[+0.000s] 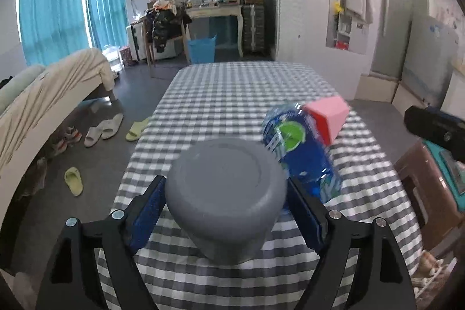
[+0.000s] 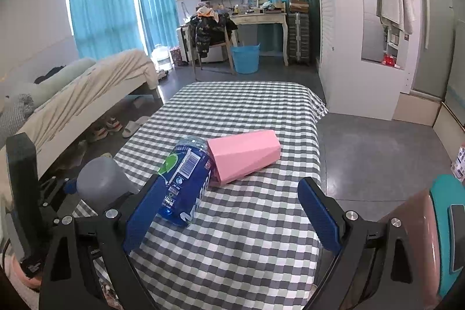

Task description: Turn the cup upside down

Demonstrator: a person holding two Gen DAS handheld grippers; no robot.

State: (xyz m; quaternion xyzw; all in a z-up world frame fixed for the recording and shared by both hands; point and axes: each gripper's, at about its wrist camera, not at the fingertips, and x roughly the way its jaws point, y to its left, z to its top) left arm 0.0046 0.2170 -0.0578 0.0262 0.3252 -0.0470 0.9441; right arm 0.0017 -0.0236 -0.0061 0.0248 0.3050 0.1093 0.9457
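Observation:
A grey cup (image 1: 225,191) is held between the blue pads of my left gripper (image 1: 226,205), its flat base turned toward the camera, above the checked tablecloth (image 1: 232,89). The cup also shows at the left of the right wrist view (image 2: 100,182), tilted. My right gripper (image 2: 229,211) is open and empty over the table's near right part. A pink faceted cup (image 2: 244,154) lies on its side on the cloth, its mouth against a blue plastic bottle (image 2: 186,182) that also lies down. Both show blurred in the left wrist view (image 1: 328,118).
The table (image 2: 247,100) stands in a bedroom. A bed (image 2: 87,89) and slippers (image 1: 104,130) lie to the left. A blue basket (image 2: 245,58), chair and desk stand beyond the far edge. A white wardrobe (image 2: 348,48) is at the right.

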